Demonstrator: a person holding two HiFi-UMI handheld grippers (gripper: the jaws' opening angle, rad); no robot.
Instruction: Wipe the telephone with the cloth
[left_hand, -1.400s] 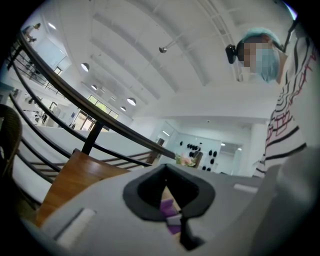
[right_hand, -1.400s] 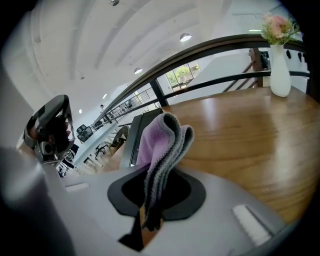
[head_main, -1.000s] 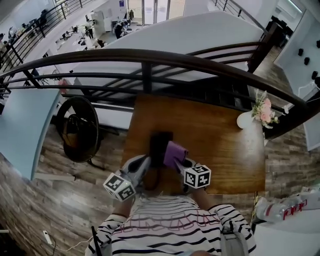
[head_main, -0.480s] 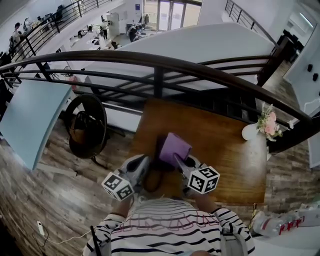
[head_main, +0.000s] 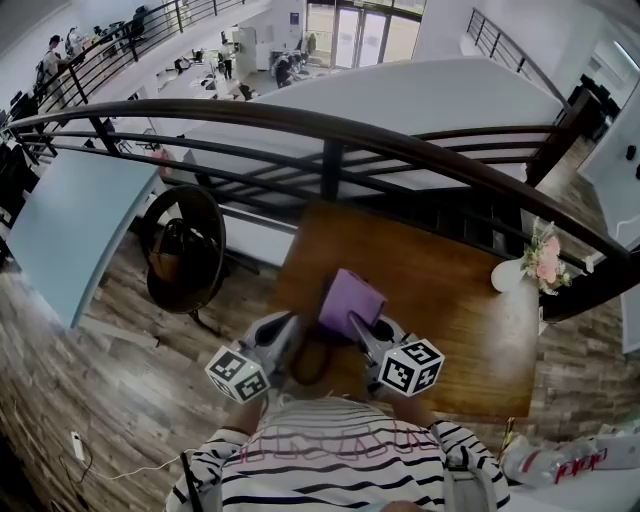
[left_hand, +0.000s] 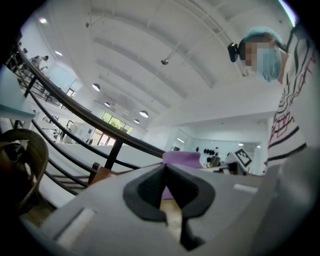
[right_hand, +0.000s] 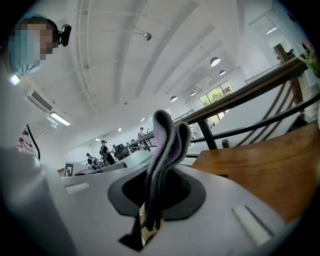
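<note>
A purple cloth hangs over the near left part of the wooden table. My right gripper is shut on it; in the right gripper view the folded cloth stands up between the jaws. The black telephone is mostly hidden under the cloth, with only a dark part showing between the two grippers. My left gripper is just left of the cloth, shut with nothing in it. From the left gripper view the cloth shows just beyond the jaws.
A white vase of pink flowers stands at the table's far right corner. A dark curved railing runs behind the table. A round dark chair stands on the floor to the left. Plastic bottles lie at the lower right.
My right gripper has carried the cloth from beside the telephone up and over it, so the cloth now covers most of the telephone. The left gripper has barely moved.
</note>
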